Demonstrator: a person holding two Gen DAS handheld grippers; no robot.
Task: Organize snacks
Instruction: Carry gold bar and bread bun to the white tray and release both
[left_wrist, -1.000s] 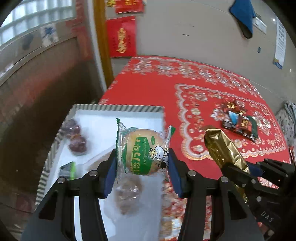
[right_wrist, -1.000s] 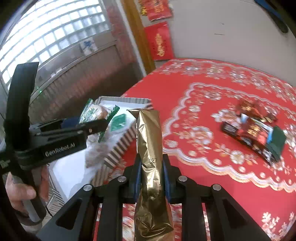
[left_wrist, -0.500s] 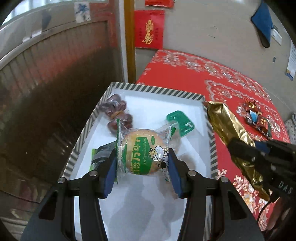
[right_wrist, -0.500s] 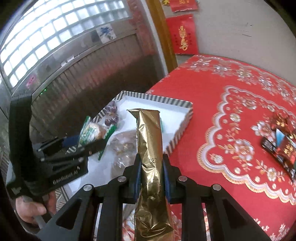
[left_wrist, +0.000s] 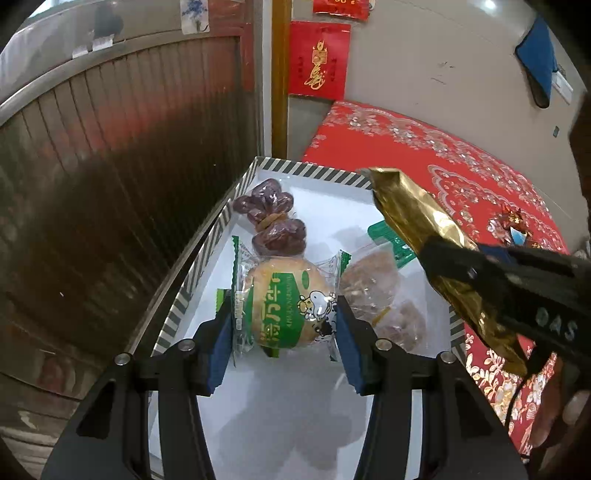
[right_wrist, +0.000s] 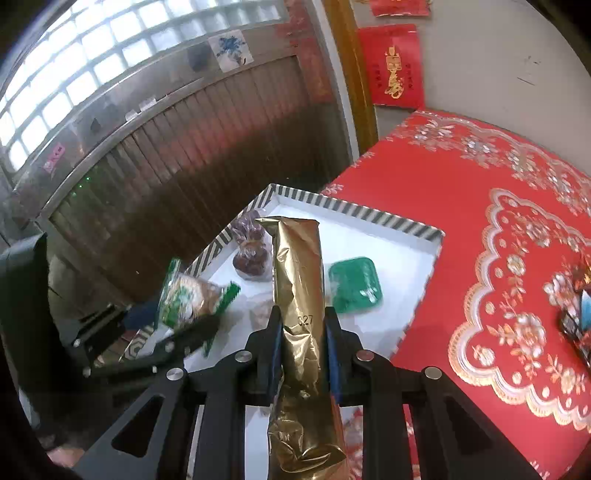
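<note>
My left gripper (left_wrist: 282, 317) is shut on a round bun in a clear and green wrapper (left_wrist: 284, 302), held above the white tray with a striped rim (left_wrist: 314, 170). My right gripper (right_wrist: 303, 325) is shut on a long gold foil packet (right_wrist: 299, 280), also over the tray; the packet (left_wrist: 417, 221) shows at the right of the left wrist view. In the tray lie bagged dark dates (left_wrist: 271, 218), a green packet (right_wrist: 354, 284) and clear-wrapped brown pastries (left_wrist: 373, 284). The wrapped bun (right_wrist: 188, 299) appears at the left of the right wrist view.
The tray sits at the left edge of a table with a red patterned cloth (right_wrist: 480, 206). More dark and red snack packets (left_wrist: 517, 229) lie on the cloth to the right. A brown panelled wall (left_wrist: 110, 184) stands close beyond the tray's left side.
Both grippers have moved left from over the red cloth to above the tray, each keeping its snack. The tray's contents now fill the middle of both views.
</note>
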